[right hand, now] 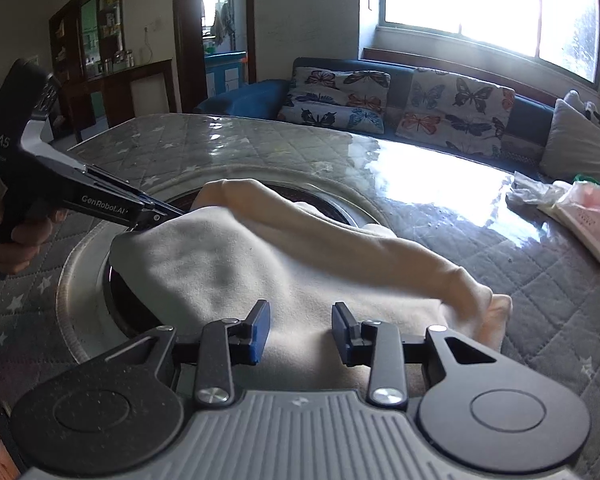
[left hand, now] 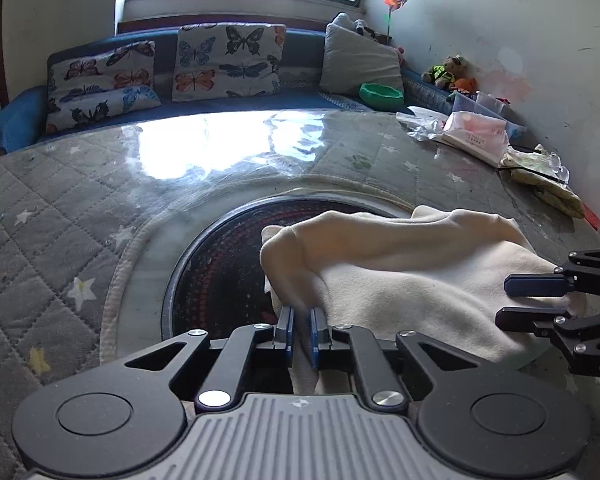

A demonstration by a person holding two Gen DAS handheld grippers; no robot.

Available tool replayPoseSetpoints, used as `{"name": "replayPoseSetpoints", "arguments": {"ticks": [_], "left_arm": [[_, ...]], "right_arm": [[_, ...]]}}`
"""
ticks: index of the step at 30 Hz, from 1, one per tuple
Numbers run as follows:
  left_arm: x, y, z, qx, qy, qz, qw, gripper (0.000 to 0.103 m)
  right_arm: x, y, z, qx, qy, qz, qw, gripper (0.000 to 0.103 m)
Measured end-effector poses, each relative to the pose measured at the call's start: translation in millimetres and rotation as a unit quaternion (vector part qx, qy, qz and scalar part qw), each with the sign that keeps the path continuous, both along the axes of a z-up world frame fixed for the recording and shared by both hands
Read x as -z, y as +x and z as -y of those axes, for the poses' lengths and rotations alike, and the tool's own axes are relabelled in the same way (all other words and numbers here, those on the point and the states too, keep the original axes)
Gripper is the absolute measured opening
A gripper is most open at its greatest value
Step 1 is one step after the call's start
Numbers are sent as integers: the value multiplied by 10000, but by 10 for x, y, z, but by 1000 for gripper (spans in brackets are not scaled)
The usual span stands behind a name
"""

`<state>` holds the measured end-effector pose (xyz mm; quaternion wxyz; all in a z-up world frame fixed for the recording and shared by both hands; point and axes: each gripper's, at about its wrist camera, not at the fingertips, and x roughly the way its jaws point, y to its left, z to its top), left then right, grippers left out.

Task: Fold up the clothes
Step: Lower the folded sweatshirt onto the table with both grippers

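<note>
In the right wrist view, far left, a hand holds the left gripper by its black handle. White writing on it reads "DAS" & lower down "GenRobot.AI". Its tips are squeezed tight on the left edge of the cream cloth, w/ a pinch of cloth between them. The left wrist view shows the same: blue pads close together, cloth bunched up & lifted a bit between them.

The cloth sits in the middle of the table, draped partly over a dark round plate set into the top. A thick rolled fold runs across its far side. The table has a grey quilted cover w/ small stars under shiny clear plastic.

The right gripper is at the near edge of the cloth. Its blue pads stand apart, let go, nothing pinched; the cloth lies flat under the gap.

Behind the table is a blue sofa w/ butterfly cushions & a grey cushion, under a bright window.

On the right side of the table lie a pink & white packet w/ tiny print too small to read, a crumpled clear bag, & a yellowish cloth pouch. A green bowl & a small teddy sit by the wall
</note>
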<state>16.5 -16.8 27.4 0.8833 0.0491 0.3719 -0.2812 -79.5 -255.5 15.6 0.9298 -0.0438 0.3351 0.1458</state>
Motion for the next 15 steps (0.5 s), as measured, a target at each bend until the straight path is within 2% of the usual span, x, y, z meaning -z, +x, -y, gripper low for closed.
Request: {"name": "replayPoseSetpoints", "arguments": {"ticks": [4, 7, 10, 12, 15], "left_arm": [[-84, -87, 28, -17, 342, 517, 9981, 3], [-149, -154, 58, -49, 685, 967, 9929, 0], [-95, -155, 51, -32, 970, 1081, 9894, 0], [-66, -131, 13, -90, 954, 947, 9909, 0], [-193, -151, -88, -129, 337, 715, 9968, 0]], "right_arm": [[20, -32, 44, 74, -18, -1, 10000, 36], [72, -53, 73, 127, -46, 11, 9999, 38], [91, -67, 81, 125, -63, 63, 9999, 38], [69, -71, 61, 134, -96, 91, 9998, 38], [2, -77, 28, 100, -116, 165, 9997, 37]]}}
